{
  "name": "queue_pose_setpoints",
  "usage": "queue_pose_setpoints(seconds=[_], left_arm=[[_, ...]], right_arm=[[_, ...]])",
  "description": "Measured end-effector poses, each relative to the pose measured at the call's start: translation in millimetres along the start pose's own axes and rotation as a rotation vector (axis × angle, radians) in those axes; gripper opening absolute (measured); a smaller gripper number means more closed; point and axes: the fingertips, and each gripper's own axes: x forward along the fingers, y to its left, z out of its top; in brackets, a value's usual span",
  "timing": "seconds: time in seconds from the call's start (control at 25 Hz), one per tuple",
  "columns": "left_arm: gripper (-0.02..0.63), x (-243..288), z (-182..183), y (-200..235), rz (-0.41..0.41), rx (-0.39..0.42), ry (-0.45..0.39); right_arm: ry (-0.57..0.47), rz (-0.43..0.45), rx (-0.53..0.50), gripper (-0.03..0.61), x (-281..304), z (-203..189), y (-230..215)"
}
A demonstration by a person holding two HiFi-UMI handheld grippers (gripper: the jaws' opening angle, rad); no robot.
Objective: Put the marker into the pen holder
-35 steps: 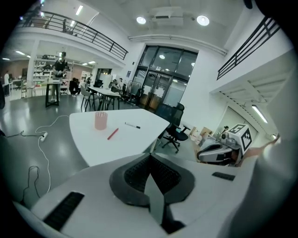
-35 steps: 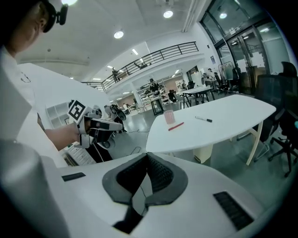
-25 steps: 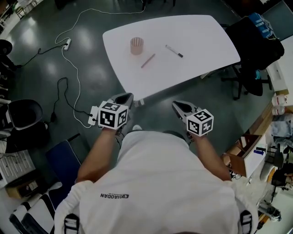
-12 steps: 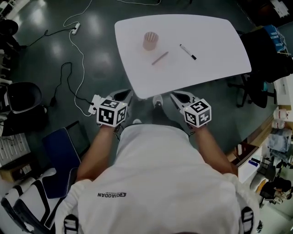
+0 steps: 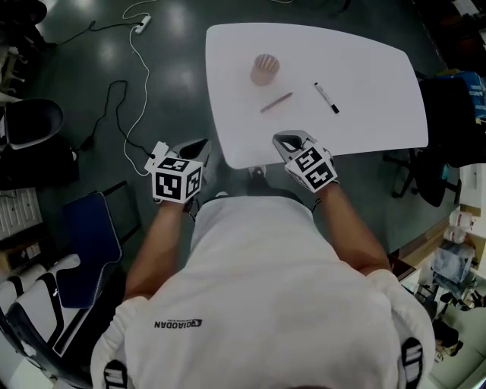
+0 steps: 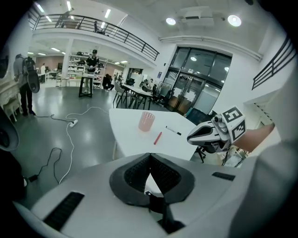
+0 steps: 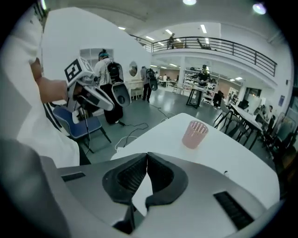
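On the white table [image 5: 364, 129], the marker [image 5: 327, 98] lies flat to the right of the pink mesh pen holder [image 5: 265, 69]. A reddish pen [image 5: 276, 102] lies just on the holder's near side. The left hand-held gripper [image 5: 194, 146] and right hand-held gripper [image 5: 287, 140] are both closed and empty. They are well short of the pen holder, likely because no reach has begun. The print on the shirt [image 5: 258, 304] is too small to read.

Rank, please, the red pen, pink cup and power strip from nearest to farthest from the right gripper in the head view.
1. Red pen, on the table, just ahead.
2. Pink cup, farther back on the table.
3. Power strip, on the floor, far left.
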Motion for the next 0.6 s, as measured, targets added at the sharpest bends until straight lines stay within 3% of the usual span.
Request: queue_pose_setpoints(seconds=[0.28, 0.6], left_arm=[[0.026, 15.0, 9.1, 6.3, 0.06, -0.047, 0.014], [0.026, 27.5, -0.4, 18.9, 0.135, -0.124, 0.059]], right_arm=[[0.095, 0.069, -0.111, 0.023, 50.0, -12.1, -45.3], [0.217, 0.106, -0.367, 0.052, 109.1, -34.4, -80.8]])
